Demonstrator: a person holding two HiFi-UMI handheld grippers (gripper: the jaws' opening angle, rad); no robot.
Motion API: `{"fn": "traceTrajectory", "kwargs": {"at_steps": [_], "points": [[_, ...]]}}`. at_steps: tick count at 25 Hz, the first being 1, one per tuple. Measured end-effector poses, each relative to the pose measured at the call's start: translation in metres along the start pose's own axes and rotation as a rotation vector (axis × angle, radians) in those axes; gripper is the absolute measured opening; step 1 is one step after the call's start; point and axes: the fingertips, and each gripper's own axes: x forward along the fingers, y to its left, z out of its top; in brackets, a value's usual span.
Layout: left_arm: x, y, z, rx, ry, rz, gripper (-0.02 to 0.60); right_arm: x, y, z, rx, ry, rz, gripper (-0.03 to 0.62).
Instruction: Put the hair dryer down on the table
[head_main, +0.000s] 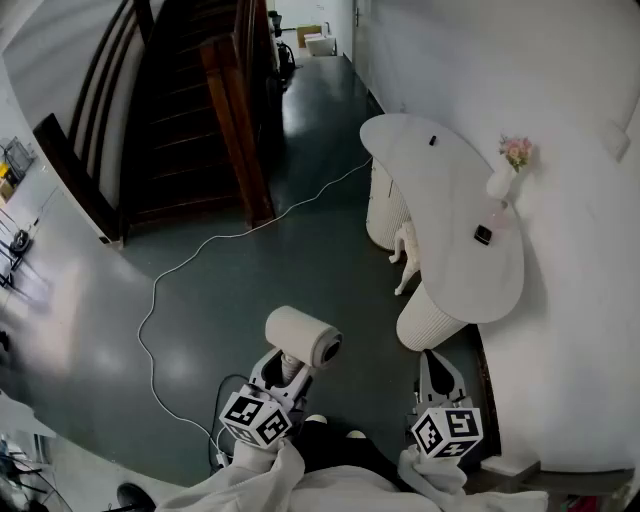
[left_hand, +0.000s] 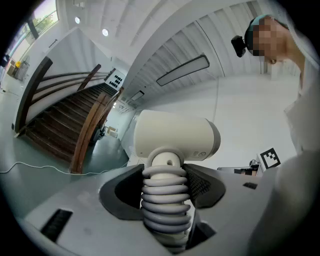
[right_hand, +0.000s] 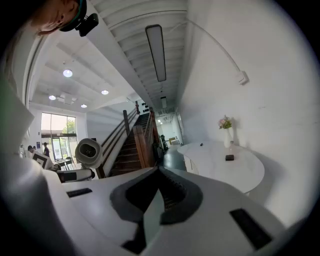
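Note:
The white hair dryer (head_main: 303, 335) is held up over the dark floor, left of the white curved table (head_main: 440, 190). My left gripper (head_main: 285, 368) is shut on its ribbed grey handle, and the dryer's barrel lies level above the jaws. In the left gripper view the hair dryer (left_hand: 175, 137) fills the middle, with the left gripper (left_hand: 167, 192) pressing the handle from both sides. My right gripper (head_main: 438, 372) hangs beside the table's near end. In the right gripper view the right gripper (right_hand: 158, 172) is shut on nothing; the hair dryer (right_hand: 89, 152) shows at the left and the table (right_hand: 220, 170) ahead.
On the table stand a vase with pink flowers (head_main: 505, 170), a small black block (head_main: 483, 235) and a tiny dark item (head_main: 433, 140). A white cord (head_main: 200, 250) trails over the floor. A dark wooden staircase (head_main: 190, 120) rises at the back left. A white wall runs along the right.

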Motion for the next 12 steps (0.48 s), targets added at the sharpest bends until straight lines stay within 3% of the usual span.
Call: {"fn": "traceTrajectory", "kwargs": {"at_steps": [12], "points": [[-0.015, -0.021, -0.009, 0.012, -0.015, 0.013, 0.235, -0.024, -0.006, -0.006, 0.02, -0.002, 0.019, 0.05]]}}
